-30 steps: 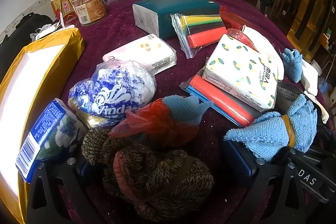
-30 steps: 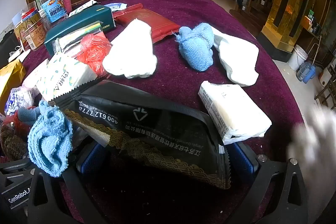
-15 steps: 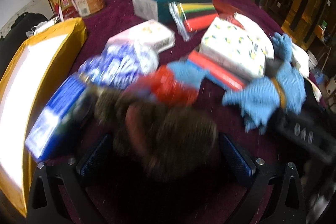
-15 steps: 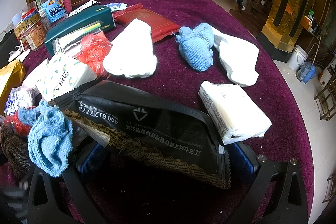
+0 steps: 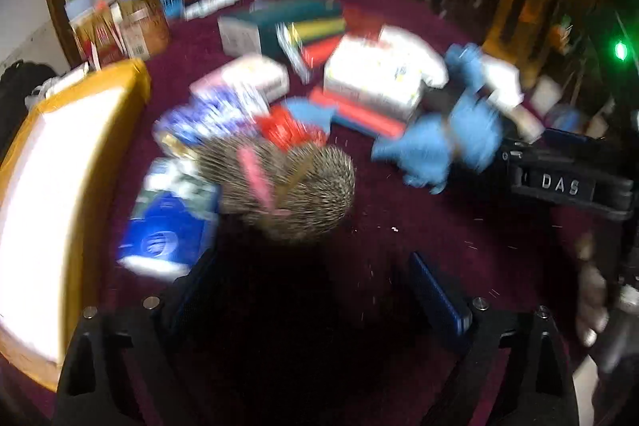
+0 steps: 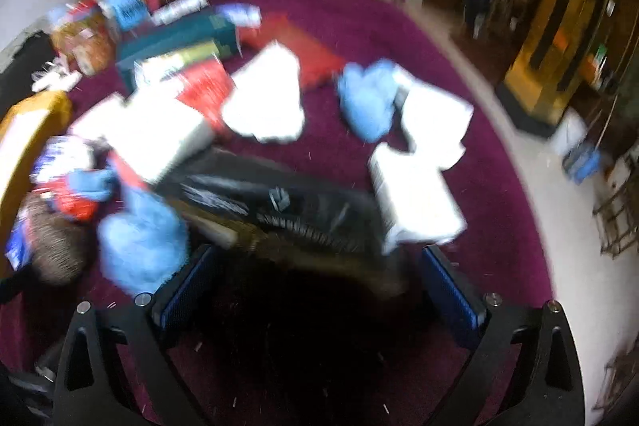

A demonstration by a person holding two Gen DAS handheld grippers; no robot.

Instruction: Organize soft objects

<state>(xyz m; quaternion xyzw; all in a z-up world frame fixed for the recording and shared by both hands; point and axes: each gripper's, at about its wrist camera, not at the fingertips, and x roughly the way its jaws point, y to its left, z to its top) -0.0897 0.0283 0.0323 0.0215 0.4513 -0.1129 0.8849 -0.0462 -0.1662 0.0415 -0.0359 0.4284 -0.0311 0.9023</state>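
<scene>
Both views are blurred by motion. A brown knitted bundle [image 5: 287, 186] lies on the purple cloth table [image 5: 419, 234], ahead of my open, empty left gripper [image 5: 315, 290]. A blue towel bundle [image 5: 443, 146] lies to its right, next to my right gripper's body. In the right wrist view my right gripper [image 6: 315, 278] is open and empty above the table, behind a black packet [image 6: 279, 206]. The blue towel bundle [image 6: 139, 242] sits by its left finger, the brown bundle [image 6: 52, 242] further left. Another blue cloth [image 6: 367, 102] and white cloths [image 6: 267, 102] lie beyond.
Tissue packs [image 5: 375, 82], a blue pack [image 5: 167, 226], a teal box [image 5: 279, 22], coloured folders [image 5: 315, 38] and jars [image 5: 139, 22] crowd the table. A yellow padded envelope [image 5: 52, 186] lies at the left edge. A white pack [image 6: 415, 202] lies near the right edge [image 6: 519, 186].
Both grippers have pulled back and up from the table. The left one has drawn away from the brown bundle, the right one from the black packet. Both views are now blurred.
</scene>
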